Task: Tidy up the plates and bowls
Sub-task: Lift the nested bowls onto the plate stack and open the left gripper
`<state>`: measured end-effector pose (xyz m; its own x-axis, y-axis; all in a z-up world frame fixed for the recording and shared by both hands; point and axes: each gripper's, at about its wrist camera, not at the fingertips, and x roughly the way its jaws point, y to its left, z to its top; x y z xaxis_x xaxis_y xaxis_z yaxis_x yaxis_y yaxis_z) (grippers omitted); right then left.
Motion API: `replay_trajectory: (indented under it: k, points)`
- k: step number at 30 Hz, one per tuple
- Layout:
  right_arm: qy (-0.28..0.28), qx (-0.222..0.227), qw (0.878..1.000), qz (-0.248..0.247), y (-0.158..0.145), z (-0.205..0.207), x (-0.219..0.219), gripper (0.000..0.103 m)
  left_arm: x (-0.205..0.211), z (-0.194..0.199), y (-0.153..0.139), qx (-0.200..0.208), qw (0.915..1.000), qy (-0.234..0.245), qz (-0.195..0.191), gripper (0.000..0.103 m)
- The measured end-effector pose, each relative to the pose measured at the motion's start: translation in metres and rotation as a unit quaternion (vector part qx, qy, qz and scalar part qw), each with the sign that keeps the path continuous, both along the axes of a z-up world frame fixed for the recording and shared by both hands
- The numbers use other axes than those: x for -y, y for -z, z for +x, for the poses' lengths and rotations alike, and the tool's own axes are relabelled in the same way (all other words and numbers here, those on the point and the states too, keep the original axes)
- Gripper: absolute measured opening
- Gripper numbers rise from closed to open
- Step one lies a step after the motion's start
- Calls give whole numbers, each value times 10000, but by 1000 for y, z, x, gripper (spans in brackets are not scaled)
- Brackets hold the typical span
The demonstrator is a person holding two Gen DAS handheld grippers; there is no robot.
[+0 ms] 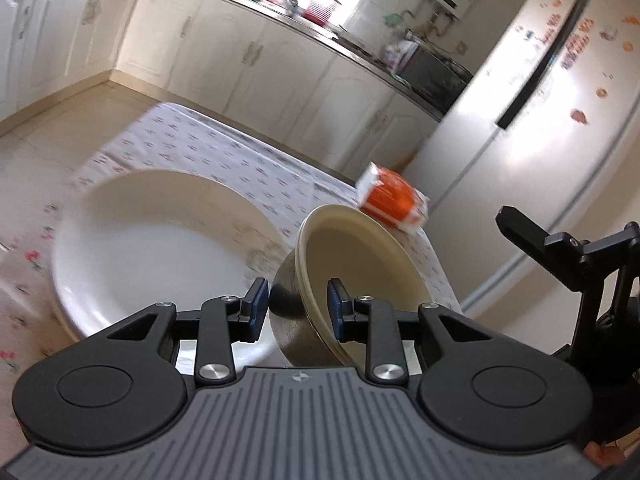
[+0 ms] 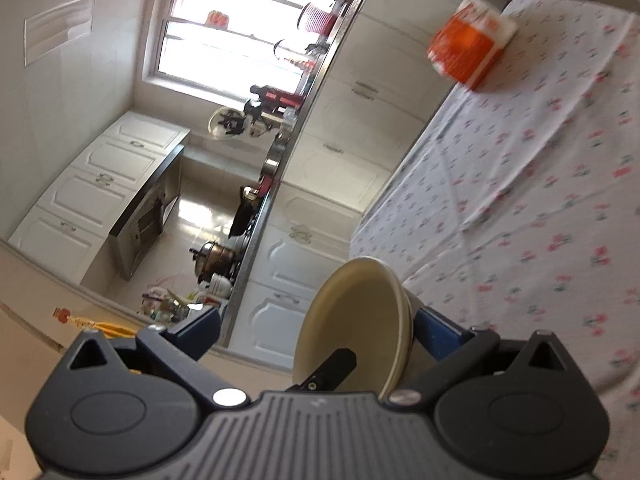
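- Left gripper [image 1: 297, 307]: jaws narrow, clamped across the wall of a bowl [image 1: 352, 276] at its near rim; one pad on the metal outside, the other inside the cream lining; bowl tipped on its side, lifted off the surface [image 1: 208, 148]; its lower edge is cut off behind the gripper body.
- Plate [image 1: 148, 248]: large, white, lying on the surface just left of the bowl; motion-blurred; near edge hidden behind the left gripper's linkage.
- Right gripper [image 2: 316, 326]: jaws stand wide; the same bowl [image 2: 352, 320] sits between them, its back near or against the blue pad on the right side of the frame, the other pad well apart from it; contact there cannot be settled; no clamp seen.
- In the right wrist view a black finger of the left gripper shows inside the bowl.
- Orange pack [image 1: 394, 200]: at the far corner of the surface; blurred, print unreadable.
- Surface cloth floral; pattern smeared in both views.
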<state>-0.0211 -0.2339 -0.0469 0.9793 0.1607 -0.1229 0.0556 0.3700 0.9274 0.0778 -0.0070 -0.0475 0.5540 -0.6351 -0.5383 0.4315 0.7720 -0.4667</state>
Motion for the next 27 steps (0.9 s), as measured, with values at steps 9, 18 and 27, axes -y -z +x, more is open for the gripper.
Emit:
replay_trajectory:
  k: [9,18,27]
  points:
    - [-399,6,9992,-80,-3,59,-19,103,-29,28,5,-125,9986,-506,43,32]
    - [-610,-130,9980,-78,8,88,-30,103,-44,40,16,-390,9967,-698,114,32]
    - [-670,-112,9977,-77,11,93,-35,103,-45,50,21,-503,9962,-690,142,32]
